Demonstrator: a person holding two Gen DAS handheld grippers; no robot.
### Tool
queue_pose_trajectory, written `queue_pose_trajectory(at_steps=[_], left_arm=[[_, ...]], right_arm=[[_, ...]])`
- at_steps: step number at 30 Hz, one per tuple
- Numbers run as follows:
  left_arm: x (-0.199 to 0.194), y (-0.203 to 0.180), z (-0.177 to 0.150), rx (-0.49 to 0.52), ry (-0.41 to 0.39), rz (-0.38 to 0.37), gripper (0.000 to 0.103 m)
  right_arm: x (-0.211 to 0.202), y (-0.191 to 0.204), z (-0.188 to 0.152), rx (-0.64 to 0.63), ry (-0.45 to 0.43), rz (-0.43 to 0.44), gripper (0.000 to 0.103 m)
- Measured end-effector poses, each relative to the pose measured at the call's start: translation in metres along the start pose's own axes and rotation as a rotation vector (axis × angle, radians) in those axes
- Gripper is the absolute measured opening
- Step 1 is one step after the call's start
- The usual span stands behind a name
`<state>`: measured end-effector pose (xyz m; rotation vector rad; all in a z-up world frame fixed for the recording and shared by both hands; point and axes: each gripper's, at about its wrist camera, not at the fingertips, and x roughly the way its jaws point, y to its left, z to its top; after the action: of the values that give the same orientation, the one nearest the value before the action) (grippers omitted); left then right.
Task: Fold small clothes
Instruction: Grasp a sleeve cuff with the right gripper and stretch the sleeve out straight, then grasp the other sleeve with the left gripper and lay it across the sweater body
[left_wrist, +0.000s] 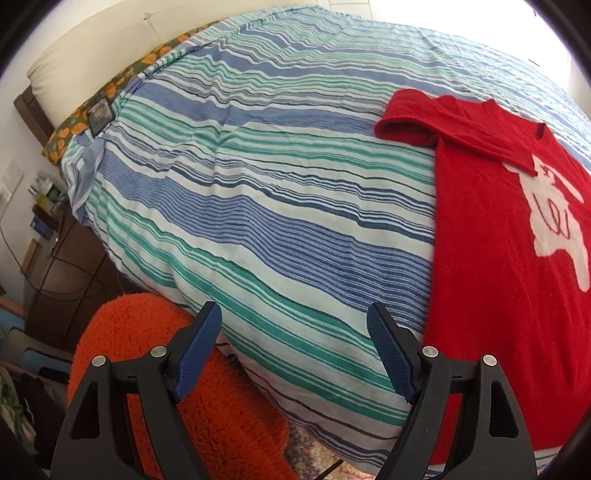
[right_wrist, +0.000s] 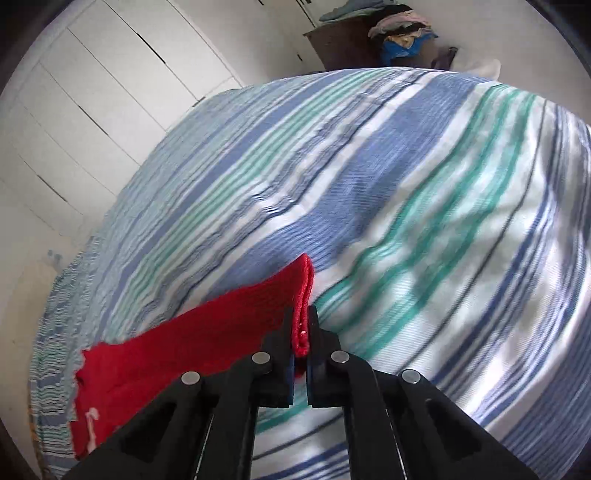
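A small red sweater with a white animal figure lies flat on the striped bed cover at the right of the left wrist view, one sleeve folded across its chest. My left gripper is open and empty, hovering above the bed's near edge, left of the sweater. My right gripper is shut on a folded red edge of the sweater, which hangs lifted above the cover and trails down to the left.
The blue, green and white striped bed cover fills both views. An orange fluffy rug lies below the bed's edge. A dark nightstand stands at the left. White wardrobe doors and a pile of clothes stand beyond the bed.
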<state>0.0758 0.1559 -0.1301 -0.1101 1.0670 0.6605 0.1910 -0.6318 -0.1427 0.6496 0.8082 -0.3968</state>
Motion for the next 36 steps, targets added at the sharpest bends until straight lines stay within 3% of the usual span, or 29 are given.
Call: queue_pose_trajectory(at_steps=[4, 8, 11, 13, 14, 17, 18, 19, 22, 24, 26, 27, 31, 35, 36], left_arm=[[0.0, -0.001, 0.0, 0.005, 0.005, 0.0, 0.082], [0.002, 0.0, 0.0, 0.012, 0.019, -0.008, 0.082], [-0.005, -0.001, 0.002, 0.043, 0.016, -0.015, 0.082], [-0.023, -0.005, 0.008, 0.089, -0.02, -0.044, 0.082], [-0.036, -0.01, 0.015, 0.125, -0.056, -0.076, 0.082], [-0.075, -0.044, 0.046, 0.264, -0.191, -0.165, 0.085], [-0.085, -0.059, 0.056, 0.317, -0.241, -0.187, 0.093], [-0.095, -0.083, 0.068, 0.398, -0.315, -0.205, 0.101], [-0.089, -0.151, 0.083, 0.608, -0.407, -0.196, 0.103], [-0.053, -0.204, 0.089, 0.737, -0.369, -0.141, 0.102], [-0.019, -0.236, 0.093, 0.787, -0.317, -0.097, 0.098], [-0.006, -0.246, 0.094, 0.798, -0.301, -0.075, 0.091], [0.032, -0.269, 0.107, 0.75, -0.241, -0.061, 0.087], [0.042, -0.282, 0.111, 0.757, -0.295, -0.014, 0.085], [0.042, -0.283, 0.112, 0.749, -0.306, -0.021, 0.069]], right_arm=[[0.008, 0.024, -0.006, -0.15, 0.0, -0.115, 0.003], [0.008, 0.029, -0.009, -0.203, -0.004, -0.17, 0.004], [0.002, 0.032, -0.009, -0.215, 0.01, -0.114, 0.029], [-0.004, 0.039, -0.01, -0.209, 0.008, -0.085, 0.075], [-0.017, 0.037, -0.012, -0.207, -0.011, -0.1, 0.077], [-0.065, 0.025, -0.024, -0.211, -0.071, -0.093, 0.077], [-0.079, 0.025, -0.031, -0.217, -0.087, -0.072, 0.077], [-0.091, 0.025, -0.037, -0.211, -0.105, -0.043, 0.078], [-0.122, 0.04, -0.057, -0.198, -0.132, 0.085, 0.081], [-0.133, 0.054, -0.075, -0.217, -0.145, 0.144, 0.083], [-0.137, 0.064, -0.098, -0.239, -0.145, 0.177, 0.083], [-0.132, 0.068, -0.106, -0.242, -0.138, 0.183, 0.083], [-0.119, 0.072, -0.118, -0.235, -0.081, 0.221, 0.083], [-0.112, 0.071, -0.121, -0.241, -0.06, 0.213, 0.083], [-0.109, 0.071, -0.123, -0.239, -0.048, 0.211, 0.083]])
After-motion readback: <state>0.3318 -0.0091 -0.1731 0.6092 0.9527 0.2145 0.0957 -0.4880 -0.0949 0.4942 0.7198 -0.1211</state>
